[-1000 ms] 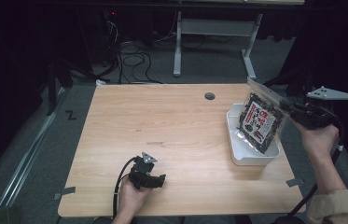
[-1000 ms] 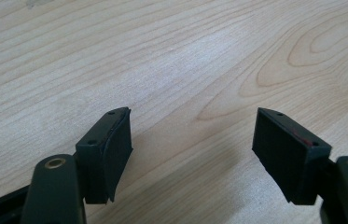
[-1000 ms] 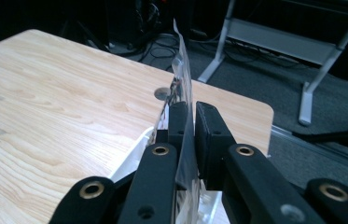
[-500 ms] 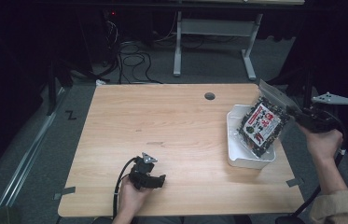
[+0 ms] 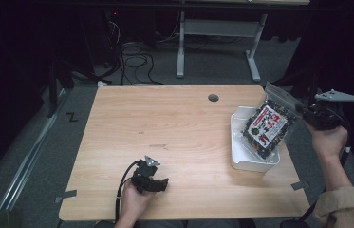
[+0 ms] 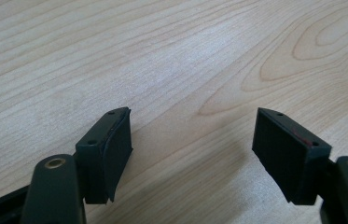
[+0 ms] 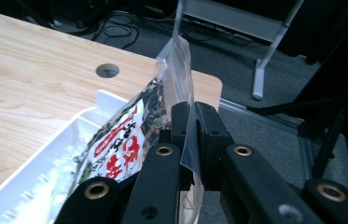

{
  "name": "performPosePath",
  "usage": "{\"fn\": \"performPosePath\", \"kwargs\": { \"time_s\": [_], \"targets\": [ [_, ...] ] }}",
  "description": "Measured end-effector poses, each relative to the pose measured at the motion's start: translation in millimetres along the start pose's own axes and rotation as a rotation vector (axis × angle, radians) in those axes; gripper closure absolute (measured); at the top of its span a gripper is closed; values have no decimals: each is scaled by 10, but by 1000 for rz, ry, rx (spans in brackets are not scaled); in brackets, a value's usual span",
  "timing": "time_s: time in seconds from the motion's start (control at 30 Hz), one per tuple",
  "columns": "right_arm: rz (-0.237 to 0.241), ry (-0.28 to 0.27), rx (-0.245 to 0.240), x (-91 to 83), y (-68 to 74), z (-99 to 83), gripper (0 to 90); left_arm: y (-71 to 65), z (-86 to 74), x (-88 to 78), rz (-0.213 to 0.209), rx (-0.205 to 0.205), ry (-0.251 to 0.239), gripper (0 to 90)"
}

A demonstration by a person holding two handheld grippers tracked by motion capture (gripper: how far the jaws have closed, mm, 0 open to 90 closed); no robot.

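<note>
Lowered since before, right tool pinches snack bag over white bin.

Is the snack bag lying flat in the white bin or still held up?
Held up, tilted: the right gripper pinches the snack bag by its clear top edge, its lower end inside the white bin.

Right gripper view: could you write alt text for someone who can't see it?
A black claw pinches the clear edge of a snack bag over a white tray at the corner of a wooden table.
</note>
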State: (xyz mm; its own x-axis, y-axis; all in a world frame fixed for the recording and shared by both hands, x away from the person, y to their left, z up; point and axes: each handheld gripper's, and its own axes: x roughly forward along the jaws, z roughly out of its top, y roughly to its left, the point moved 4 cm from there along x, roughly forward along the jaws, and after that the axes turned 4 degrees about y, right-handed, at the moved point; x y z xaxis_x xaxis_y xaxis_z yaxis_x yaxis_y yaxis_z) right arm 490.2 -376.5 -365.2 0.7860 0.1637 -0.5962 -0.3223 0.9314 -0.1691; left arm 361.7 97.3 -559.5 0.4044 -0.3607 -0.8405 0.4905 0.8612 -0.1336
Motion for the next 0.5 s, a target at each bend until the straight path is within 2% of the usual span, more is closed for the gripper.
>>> {"fn": "performPosePath", "kwargs": {
  "time_s": [0.17, 0.2, 0.23, 0.37, 0.4, 0.5],
  "targets": [
    [-10, 12, 9, 53, -9, 6, 858, -1, 3, -1, -3, 4, 2, 287],
    [2, 13, 1, 56, -13, -2, 809, -5, 3, -3, 0, 6, 0, 287],
    [2, 13, 1, 56, -13, -2, 809, -5, 3, -3, 0, 6, 0, 287],
    [7, 16, 33, 30, -32, -38, 673, -16, 2, -8, 5, 15, 1, 287],
    [7, 11, 28, 29, -44, -41, 642, -24, 3, 0, 7, 18, 3, 287],
    [7, 12, 41, 18, -52, -45, 595, -29, 4, 3, 9, 23, 7, 287]
  ]
}}
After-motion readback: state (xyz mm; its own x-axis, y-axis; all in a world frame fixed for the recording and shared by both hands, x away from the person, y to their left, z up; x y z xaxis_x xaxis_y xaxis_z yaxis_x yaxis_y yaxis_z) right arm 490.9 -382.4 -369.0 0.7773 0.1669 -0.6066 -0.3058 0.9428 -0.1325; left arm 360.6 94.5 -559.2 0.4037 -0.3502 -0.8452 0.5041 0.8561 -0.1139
